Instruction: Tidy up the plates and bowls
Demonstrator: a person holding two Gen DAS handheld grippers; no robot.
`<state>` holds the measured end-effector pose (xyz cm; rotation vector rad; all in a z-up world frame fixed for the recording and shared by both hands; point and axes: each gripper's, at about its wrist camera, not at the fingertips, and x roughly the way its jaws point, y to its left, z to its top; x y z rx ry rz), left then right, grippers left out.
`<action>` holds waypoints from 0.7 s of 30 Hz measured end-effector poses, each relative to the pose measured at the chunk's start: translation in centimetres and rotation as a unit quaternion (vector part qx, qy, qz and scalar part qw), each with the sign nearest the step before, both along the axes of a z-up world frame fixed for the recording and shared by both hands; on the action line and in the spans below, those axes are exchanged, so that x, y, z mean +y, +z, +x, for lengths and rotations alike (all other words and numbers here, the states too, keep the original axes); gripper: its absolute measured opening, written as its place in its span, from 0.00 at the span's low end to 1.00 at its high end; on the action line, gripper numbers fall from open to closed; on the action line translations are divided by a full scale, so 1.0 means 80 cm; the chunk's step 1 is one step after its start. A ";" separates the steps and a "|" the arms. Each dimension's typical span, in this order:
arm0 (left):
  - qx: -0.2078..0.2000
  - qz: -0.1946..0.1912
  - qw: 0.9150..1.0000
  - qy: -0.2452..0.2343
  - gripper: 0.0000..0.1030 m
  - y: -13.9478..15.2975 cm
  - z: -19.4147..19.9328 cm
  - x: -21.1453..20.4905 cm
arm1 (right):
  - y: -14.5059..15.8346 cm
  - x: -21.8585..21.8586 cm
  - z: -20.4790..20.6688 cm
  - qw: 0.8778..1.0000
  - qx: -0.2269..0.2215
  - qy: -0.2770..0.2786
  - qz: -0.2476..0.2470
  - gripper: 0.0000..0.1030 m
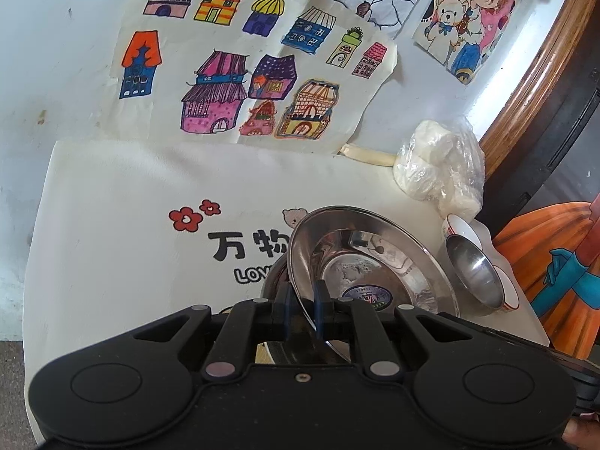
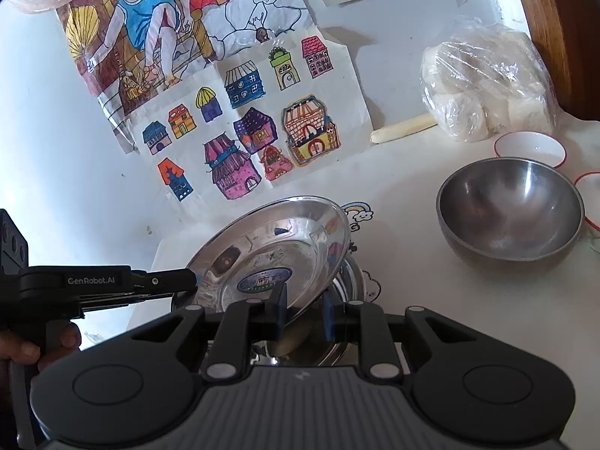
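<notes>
Left wrist view shows the left gripper point(image 1: 303, 309) pinching the near rim of a steel plate point(image 1: 369, 258), its blue pads pressed on the edge. The plate tilts up and away toward one o'clock, its hollow face turned to this camera. Under it, at about eleven o'clock from the pinch, sits the dark rim of a second steel dish point(image 1: 273, 281) on the tabletop point(image 1: 112, 262).

In the right wrist view the right gripper point(image 2: 303, 313) clamps the same plate point(image 2: 270, 258) at its lower edge, while the left gripper point(image 2: 187, 279) bites it from nine o'clock. So both hold one plate, on neighbouring parts of the rim, with the plate leaning up toward ten o'clock.

The dish beneath point(image 2: 352, 285) lies directly under the raised plate, so I judge the coming move is a lowering to nest them. A steel bowl point(image 2: 510, 210) stands apart at two o'clock.
</notes>
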<state>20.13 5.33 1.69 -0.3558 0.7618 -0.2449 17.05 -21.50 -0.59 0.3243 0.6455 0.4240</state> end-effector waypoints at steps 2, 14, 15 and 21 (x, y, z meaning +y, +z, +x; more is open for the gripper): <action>0.003 0.001 1.000 -0.002 0.12 -0.002 -0.001 0.001 | -0.001 0.001 -0.001 1.000 0.003 0.001 0.000 0.22; 0.013 0.023 1.000 -0.009 0.13 -0.013 -0.003 -0.003 | -0.010 0.002 -0.007 1.000 0.026 0.006 0.004 0.22; 0.013 0.025 1.000 -0.010 0.13 -0.013 -0.002 -0.003 | -0.010 0.002 -0.006 1.000 0.028 0.006 0.003 0.22; 0.015 0.034 0.999 -0.018 0.13 -0.014 -0.001 -0.003 | -0.012 0.001 -0.005 0.999 0.036 0.006 0.009 0.22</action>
